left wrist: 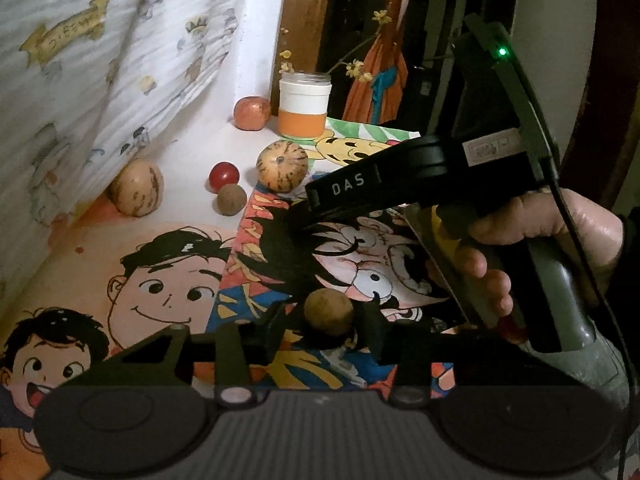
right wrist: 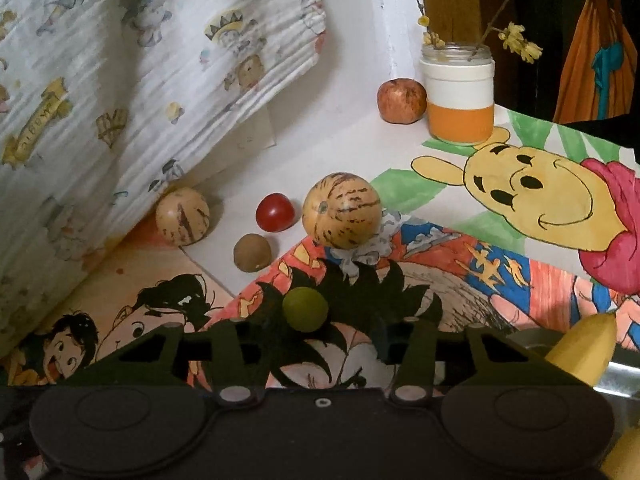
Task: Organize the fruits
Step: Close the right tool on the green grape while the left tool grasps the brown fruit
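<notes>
You have a small brown round fruit (left wrist: 329, 312) pinched between the jaws of your left gripper (left wrist: 326, 330), held above the cartoon drawing (left wrist: 344, 252), so the step in hand looks like carrying a picked fruit to wherever the fruits are being gathered. Your right gripper (right wrist: 316, 330) has a small green round fruit (right wrist: 305, 309) sitting at its left finger; its right finger seems well apart from the fruit, so I cannot tell whether it is gripped or merely lies on the paper in front of the claw. A steel tray (right wrist: 616, 364) with a banana (right wrist: 582, 350) shows at the lower right of the right wrist view, and that is probably the place to fill; the next move would call for swinging the left load across toward it without bumping your right hand (left wrist: 532, 248), which sits between. Still loose on the white tabletop (right wrist: 344, 152) are a second brown fruit (right wrist: 252, 252), a red cherry tomato (right wrist: 275, 212), two striped pepino melons (right wrist: 341, 210) (right wrist: 182, 216), one resting on the drawing's edge, the other against the printed cloth (right wrist: 140, 60), and an apple (right wrist: 401, 101) beside the orange-and-white jar (right wrist: 460, 108) of yellow-blossomed twigs (right wrist: 516, 40), which could tip if nudged.
</notes>
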